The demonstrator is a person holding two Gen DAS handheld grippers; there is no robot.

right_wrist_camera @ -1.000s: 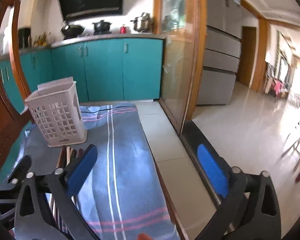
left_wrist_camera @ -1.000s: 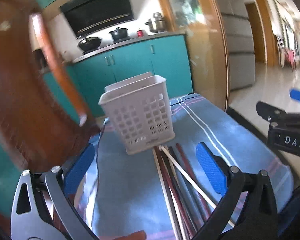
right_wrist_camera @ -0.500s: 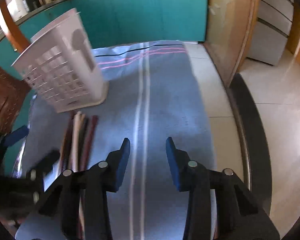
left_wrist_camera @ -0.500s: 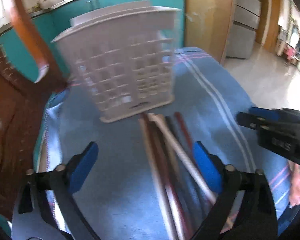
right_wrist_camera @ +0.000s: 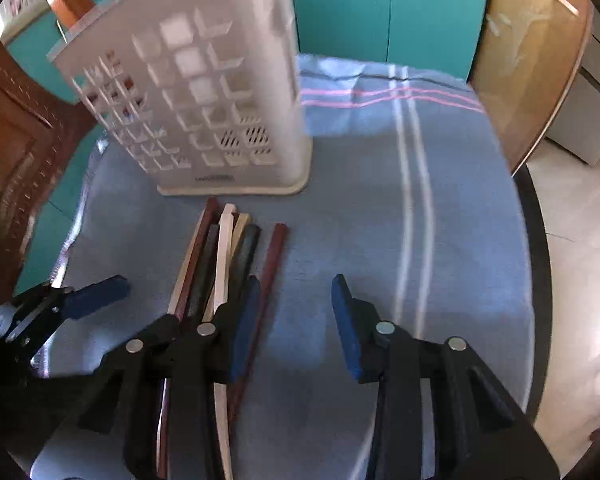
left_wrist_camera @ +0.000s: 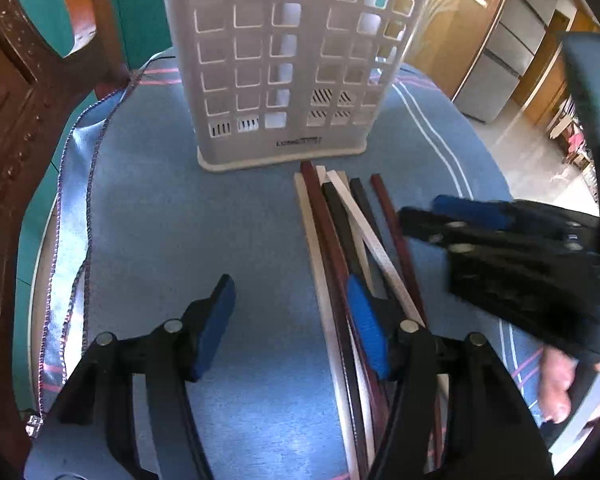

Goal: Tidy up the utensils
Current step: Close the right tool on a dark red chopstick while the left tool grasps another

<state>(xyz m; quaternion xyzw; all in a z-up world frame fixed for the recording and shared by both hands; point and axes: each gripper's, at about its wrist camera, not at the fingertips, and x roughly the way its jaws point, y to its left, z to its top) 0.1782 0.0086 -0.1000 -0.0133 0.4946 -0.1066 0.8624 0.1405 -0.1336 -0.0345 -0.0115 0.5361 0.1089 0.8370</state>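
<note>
A white perforated utensil basket (left_wrist_camera: 288,64) stands upright on the blue cloth; it also shows in the right wrist view (right_wrist_camera: 204,108). Several chopsticks (left_wrist_camera: 340,232) in cream, dark red and black lie in a bundle in front of it, also seen in the right wrist view (right_wrist_camera: 228,264). My left gripper (left_wrist_camera: 292,328) is open and empty, low over the cloth, its right finger over the bundle. My right gripper (right_wrist_camera: 292,320) is open and empty, its left finger over the bundle's right side. It shows in the left wrist view (left_wrist_camera: 428,212) at the right.
A blue striped cloth (right_wrist_camera: 412,200) covers the round table. A carved wooden chair (left_wrist_camera: 16,120) stands at the left. Teal cabinets (right_wrist_camera: 380,8) are behind. The table edge and tiled floor (right_wrist_camera: 572,240) lie to the right.
Both grippers have dropped and moved forward to the chopsticks and basket. The left gripper's jaws have narrowed; the right gripper's have widened since half a second ago. The chopsticks have not moved.
</note>
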